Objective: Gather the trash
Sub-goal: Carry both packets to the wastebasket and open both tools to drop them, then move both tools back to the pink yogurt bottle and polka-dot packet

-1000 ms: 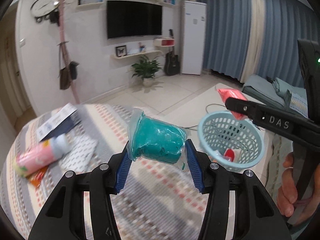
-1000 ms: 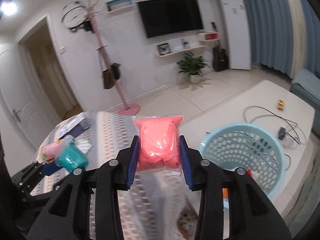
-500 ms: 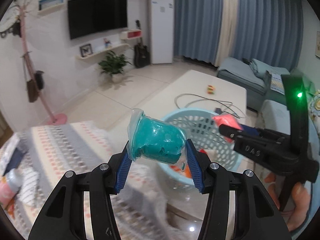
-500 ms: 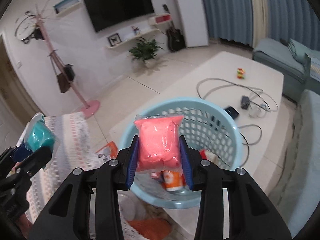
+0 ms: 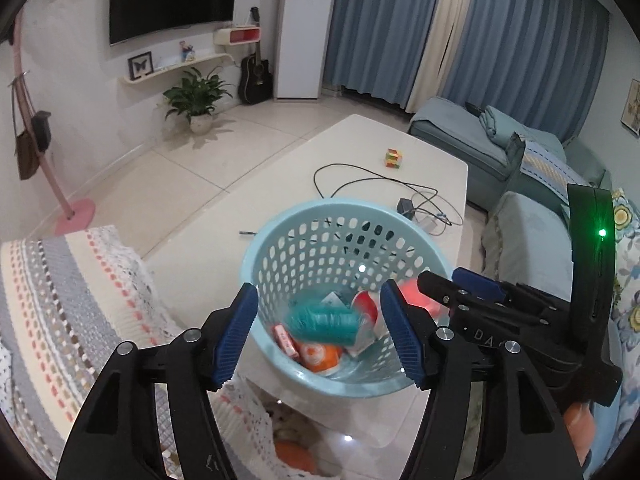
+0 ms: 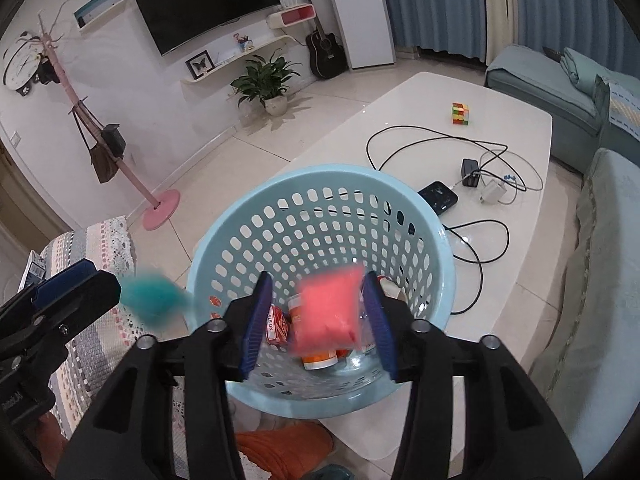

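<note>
Hovering over the basket (image 5: 280,248): left hand-held gripper (image 5: 320,336) and right hand-held gripper (image 6: 318,320) both spread wide, gripping nothing; teal bag (image 5: 322,322) and pink bag (image 6: 328,314) blurring, dropping in.

The room is a bit dim, with soft, even light and a cool blue look. Both pictures are round fish-eye views, so straight things bend near the sides and the corners go black. The white table (image 5: 280,184) shines a little and shows small bright spots of glare near its front edge. A tiny bright spot also sits on the blue basket (image 5: 344,220). The teal bag (image 5: 322,320) is smeared and fuzzy, and so is the pink bag (image 6: 328,312); both are blurred. A green light (image 5: 601,233) glows sharp on the black gripper body. Shadows are soft and faint. The far wall and blue curtains (image 5: 500,28) look clear.
</note>
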{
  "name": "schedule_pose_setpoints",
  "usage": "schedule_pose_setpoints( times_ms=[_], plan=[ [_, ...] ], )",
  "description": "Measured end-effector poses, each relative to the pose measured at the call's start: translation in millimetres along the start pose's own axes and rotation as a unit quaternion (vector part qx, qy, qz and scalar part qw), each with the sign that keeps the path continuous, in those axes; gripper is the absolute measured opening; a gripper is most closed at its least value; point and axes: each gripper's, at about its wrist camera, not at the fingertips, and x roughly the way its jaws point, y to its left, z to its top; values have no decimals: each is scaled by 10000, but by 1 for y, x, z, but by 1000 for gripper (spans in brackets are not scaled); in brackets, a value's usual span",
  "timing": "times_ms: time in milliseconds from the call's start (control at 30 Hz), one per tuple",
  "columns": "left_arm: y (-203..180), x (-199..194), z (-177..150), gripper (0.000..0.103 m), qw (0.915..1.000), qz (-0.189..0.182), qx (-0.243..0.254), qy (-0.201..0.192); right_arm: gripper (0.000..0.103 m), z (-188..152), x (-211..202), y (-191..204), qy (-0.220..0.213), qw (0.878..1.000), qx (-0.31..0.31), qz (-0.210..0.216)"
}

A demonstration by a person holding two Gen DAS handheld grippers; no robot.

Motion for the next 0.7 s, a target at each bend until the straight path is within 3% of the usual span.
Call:
schedule_pose_setpoints(
  times_ms=[233,467,600,700],
  plan=[
    [9,-7,-8,62,9999,30,-97,4,50,0,-5,3,-30,10000,-25,1],
    [20,-37,-13,62,9994,79,-249,-246,50,4,-24,29,-204,9993,-246,191],
    [30,-65,-18,62,9983,207,-267,-471,50,4,-41,50,-390,9969,-433,523],
    [40,-91,-24,62,9969,367,-242,-651,56,4,-54,73,-497,9931,-665,823]
  ],
)
